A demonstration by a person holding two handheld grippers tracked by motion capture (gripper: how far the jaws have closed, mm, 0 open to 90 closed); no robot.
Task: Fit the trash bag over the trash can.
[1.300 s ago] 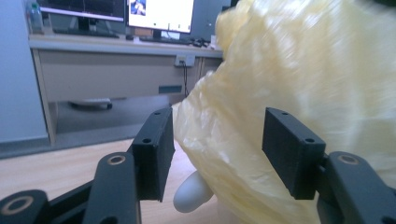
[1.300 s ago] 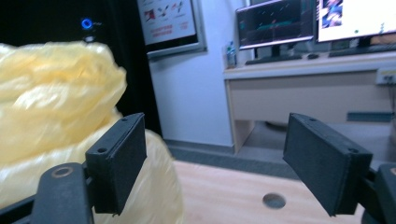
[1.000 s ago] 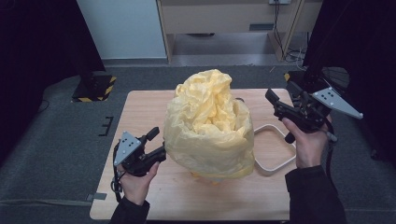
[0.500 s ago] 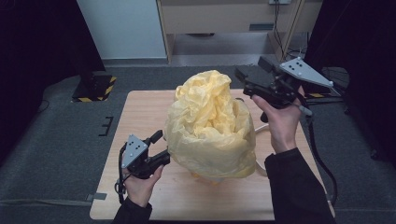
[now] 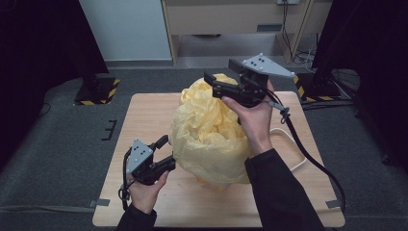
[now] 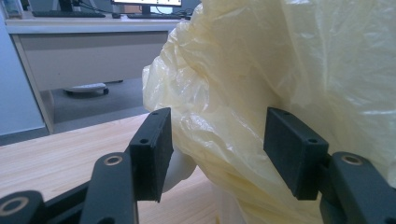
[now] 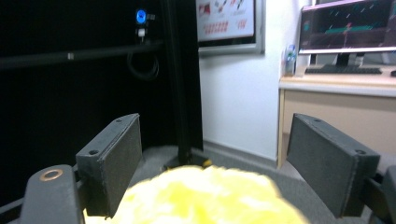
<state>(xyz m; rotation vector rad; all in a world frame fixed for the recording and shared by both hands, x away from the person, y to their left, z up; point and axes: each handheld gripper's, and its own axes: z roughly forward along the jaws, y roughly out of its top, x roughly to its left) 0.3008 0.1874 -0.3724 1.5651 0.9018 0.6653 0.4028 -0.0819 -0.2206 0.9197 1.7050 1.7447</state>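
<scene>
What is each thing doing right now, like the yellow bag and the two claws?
Yellow plastic bag: puffed up, crumpled, standing on the wooden table.
Left claw: open, jaws on either side of a fold low on the bag's side.
Right claw: open, held above the top of the bag.
White object: partly tucked under the bag; cannot tell what it is.

The left tongs (image 6: 217, 156) stand open around a fold of the yellow plastic bag (image 6: 280, 70) on the wooden surface (image 6: 56, 154).
</scene>
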